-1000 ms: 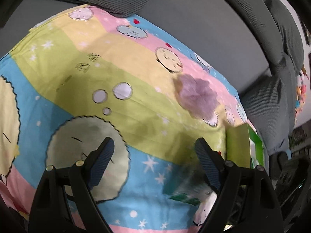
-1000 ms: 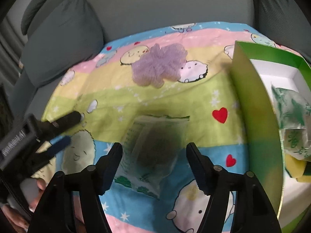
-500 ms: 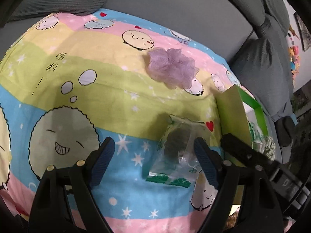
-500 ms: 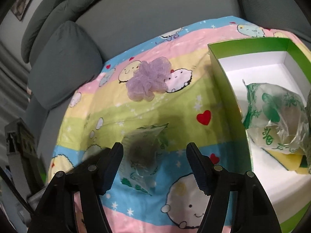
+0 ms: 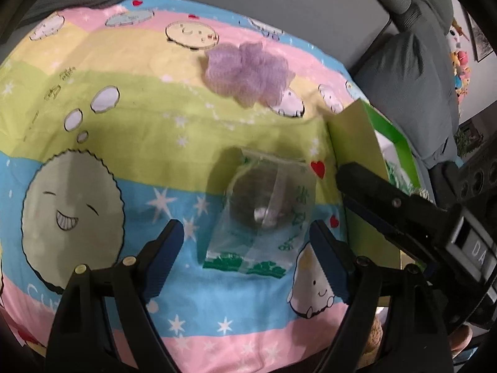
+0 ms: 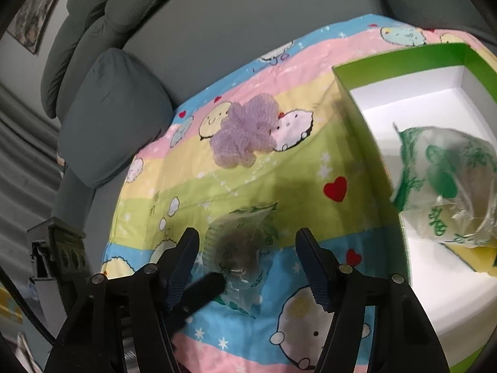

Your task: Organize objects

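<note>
A clear plastic bag with green print and a dark scrubber inside (image 5: 264,208) lies on the cartoon blanket (image 5: 124,118). My left gripper (image 5: 245,230) hovers open just before it, and the pads do not touch it. My right gripper (image 6: 247,237) hangs over the same bag (image 6: 239,248) with its jaws closing slightly and nothing pressed between them. It also shows as a black arm, the right gripper (image 5: 388,205), at the right of the left wrist view. A purple mesh loofah (image 5: 248,71) (image 6: 245,133) rests farther back.
A green box with a white inside (image 6: 366,143) (image 5: 357,143) stands right of the bag. It holds another printed bag (image 6: 447,183) and a yellow sponge (image 6: 475,258). Grey sofa cushions (image 6: 115,118) ring the blanket. A left gripper fingertip (image 6: 205,286) pokes in beside the bag.
The left view swung right, bringing the bag between its fingers and the right gripper into sight. The right view turned, showing more of the box and the left fingertip.
</note>
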A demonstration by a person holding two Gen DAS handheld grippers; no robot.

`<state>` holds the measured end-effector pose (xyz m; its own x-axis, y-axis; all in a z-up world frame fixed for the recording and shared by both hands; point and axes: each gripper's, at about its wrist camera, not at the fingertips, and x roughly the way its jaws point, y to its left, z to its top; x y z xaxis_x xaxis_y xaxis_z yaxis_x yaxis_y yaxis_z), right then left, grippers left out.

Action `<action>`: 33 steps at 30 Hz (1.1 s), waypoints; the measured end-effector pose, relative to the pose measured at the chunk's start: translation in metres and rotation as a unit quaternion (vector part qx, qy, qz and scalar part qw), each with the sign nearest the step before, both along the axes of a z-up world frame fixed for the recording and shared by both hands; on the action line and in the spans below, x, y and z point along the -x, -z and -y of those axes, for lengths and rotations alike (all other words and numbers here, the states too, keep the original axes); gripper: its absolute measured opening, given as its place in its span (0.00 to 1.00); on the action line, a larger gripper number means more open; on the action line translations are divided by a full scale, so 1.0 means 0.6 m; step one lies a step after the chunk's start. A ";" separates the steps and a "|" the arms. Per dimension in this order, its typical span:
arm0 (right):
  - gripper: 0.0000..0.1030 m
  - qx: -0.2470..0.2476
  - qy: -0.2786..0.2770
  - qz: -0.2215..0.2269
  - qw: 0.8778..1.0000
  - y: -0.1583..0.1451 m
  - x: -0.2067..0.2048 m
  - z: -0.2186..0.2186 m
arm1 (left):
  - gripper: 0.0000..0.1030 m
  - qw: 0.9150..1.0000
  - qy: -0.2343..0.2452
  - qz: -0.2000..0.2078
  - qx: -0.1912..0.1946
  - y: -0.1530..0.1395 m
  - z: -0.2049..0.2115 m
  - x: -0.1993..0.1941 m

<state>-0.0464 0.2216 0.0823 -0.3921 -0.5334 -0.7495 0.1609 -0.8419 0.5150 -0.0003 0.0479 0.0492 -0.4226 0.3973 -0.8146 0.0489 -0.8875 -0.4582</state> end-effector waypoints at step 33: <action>0.58 0.039 -0.036 0.083 0.995 0.083 0.027 0.043 | 0.61 0.999 0.015 0.029 0.013 0.032 -0.024 0.014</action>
